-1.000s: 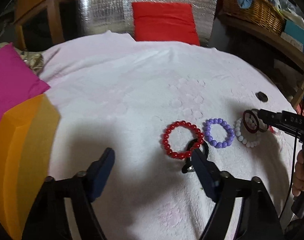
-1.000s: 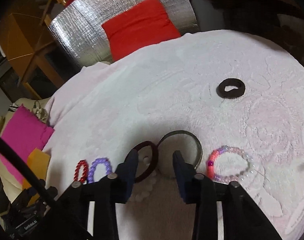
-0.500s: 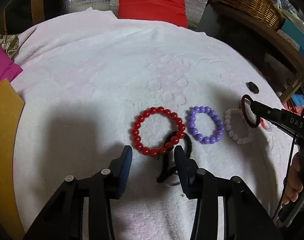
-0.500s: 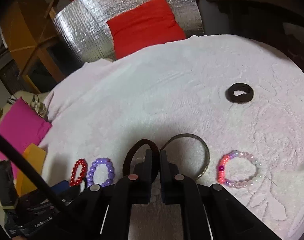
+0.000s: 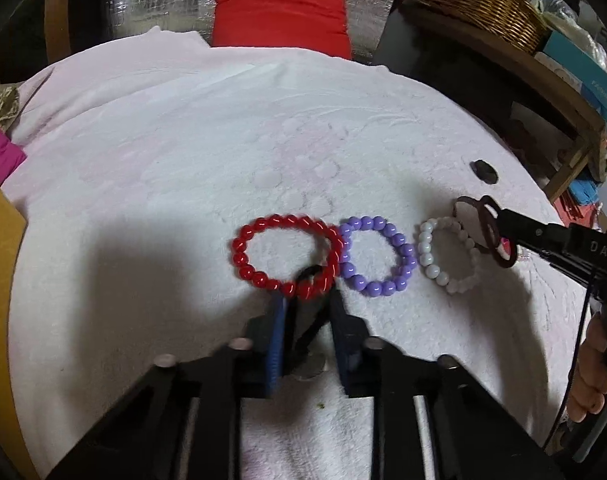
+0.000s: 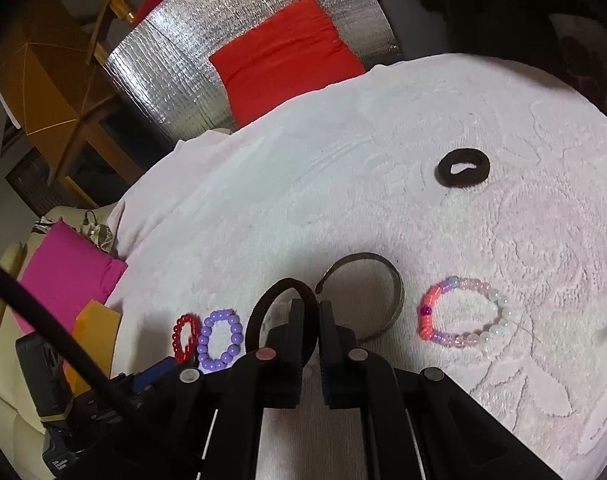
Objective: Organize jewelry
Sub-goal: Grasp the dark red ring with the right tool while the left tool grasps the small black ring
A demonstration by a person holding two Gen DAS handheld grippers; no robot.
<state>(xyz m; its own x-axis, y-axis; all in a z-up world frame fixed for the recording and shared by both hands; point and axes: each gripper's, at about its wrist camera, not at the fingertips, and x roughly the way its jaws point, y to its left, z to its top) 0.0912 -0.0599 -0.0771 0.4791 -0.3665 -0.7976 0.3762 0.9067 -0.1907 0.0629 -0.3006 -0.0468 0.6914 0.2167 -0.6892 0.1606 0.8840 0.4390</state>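
On the white cloth lie a red bead bracelet, a purple one and a white one in a row. My left gripper stands at the red bracelet's near edge, its jaws closing. A thin black loop lies between them with a gap still showing on both sides. The red beads look blurred. My right gripper is shut on a dark brown band, held just above the white bracelet. The right gripper also shows at the right of the left wrist view.
A bronze cuff, a pink and white bead bracelet and a black scrunchie lie to the right. Behind are a red cushion and a silver panel. A wicker basket sits on a shelf. A pink cushion lies left.
The left jaws went from wide apart to nearly together while closing in on the black loop beside the red bracelet. The right jaws shut on the brown band and raised its edge.
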